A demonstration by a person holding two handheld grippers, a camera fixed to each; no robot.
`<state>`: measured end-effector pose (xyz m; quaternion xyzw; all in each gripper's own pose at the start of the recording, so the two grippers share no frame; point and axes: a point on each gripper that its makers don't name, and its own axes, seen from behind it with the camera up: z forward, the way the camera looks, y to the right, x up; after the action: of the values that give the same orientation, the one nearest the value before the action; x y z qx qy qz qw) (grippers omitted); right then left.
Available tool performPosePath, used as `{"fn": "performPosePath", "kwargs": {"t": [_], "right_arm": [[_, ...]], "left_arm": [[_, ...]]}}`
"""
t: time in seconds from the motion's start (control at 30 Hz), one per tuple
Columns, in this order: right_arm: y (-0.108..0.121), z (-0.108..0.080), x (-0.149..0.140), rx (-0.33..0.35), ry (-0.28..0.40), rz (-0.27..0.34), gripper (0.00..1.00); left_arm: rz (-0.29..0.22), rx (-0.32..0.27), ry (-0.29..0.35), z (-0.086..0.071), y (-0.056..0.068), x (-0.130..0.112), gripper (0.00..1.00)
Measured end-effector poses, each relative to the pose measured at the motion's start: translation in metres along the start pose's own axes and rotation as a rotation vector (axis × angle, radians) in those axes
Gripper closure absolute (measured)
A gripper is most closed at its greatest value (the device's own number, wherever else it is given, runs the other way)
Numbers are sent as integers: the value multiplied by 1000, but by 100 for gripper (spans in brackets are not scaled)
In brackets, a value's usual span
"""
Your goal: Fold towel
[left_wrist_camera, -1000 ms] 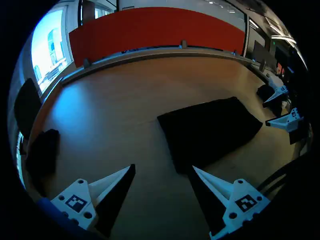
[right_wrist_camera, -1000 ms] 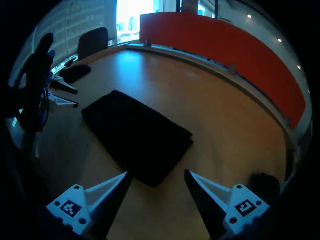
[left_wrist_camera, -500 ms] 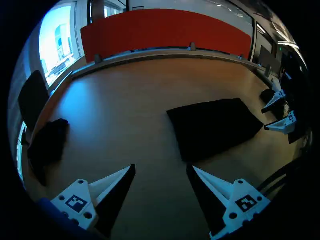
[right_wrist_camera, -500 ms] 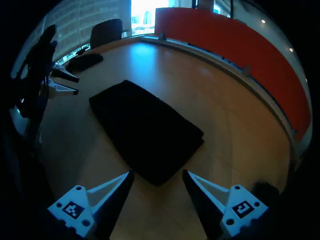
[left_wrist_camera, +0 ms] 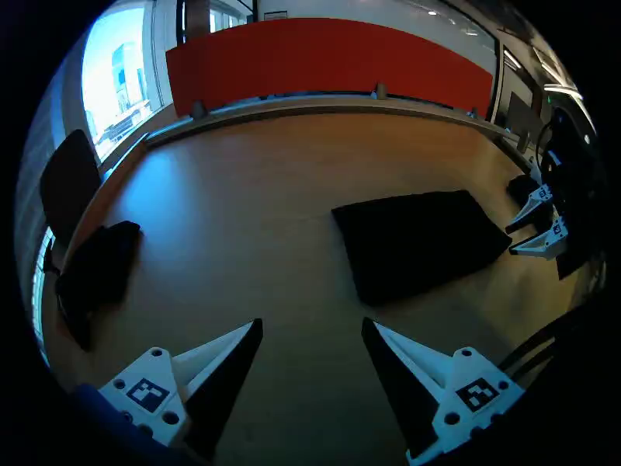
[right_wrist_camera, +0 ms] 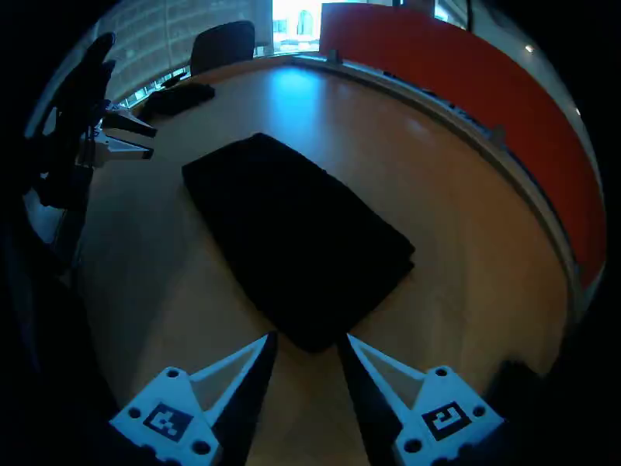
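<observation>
Wooden counter, red screen at far edge. Black towel lies flat and looks doubled, straight ahead of right claw, near corner just at tips. Right claw: narrow gap, empty. Left claw: wide, empty, towel ahead-right, well apart. Towel likely soft, light, limp, so pinch corner through all layers.

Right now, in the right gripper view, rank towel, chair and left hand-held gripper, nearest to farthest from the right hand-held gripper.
1. towel, just ahead of the right hand-held gripper.
2. left hand-held gripper, far left.
3. chair, past the table.
</observation>
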<state>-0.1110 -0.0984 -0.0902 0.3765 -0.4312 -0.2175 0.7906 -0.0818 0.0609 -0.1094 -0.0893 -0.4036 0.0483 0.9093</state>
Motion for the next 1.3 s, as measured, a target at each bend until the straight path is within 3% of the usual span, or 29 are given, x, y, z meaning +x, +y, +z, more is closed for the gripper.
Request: {"fn": "performPosePath", "kwargs": {"t": [0.37, 0.6, 0.83, 1.1, 1.3], "right_arm": [[0, 3, -7, 7, -15, 12, 59], [-1, 6, -10, 12, -20, 4, 81], [1, 8, -6, 4, -10, -1, 95], [2, 4, 4, -8, 11, -7, 95], [0, -4, 30, -18, 59, -42, 95]], "left_arm": [[-9, 4, -11, -1, -3, -5, 5], [-16, 2, -15, -1, -2, -7, 5], [-16, 5, -14, -1, -3, -6, 5], [-23, 7, -14, -2, -5, -7, 5], [-25, 12, -12, -3, -7, -6, 6]]}}
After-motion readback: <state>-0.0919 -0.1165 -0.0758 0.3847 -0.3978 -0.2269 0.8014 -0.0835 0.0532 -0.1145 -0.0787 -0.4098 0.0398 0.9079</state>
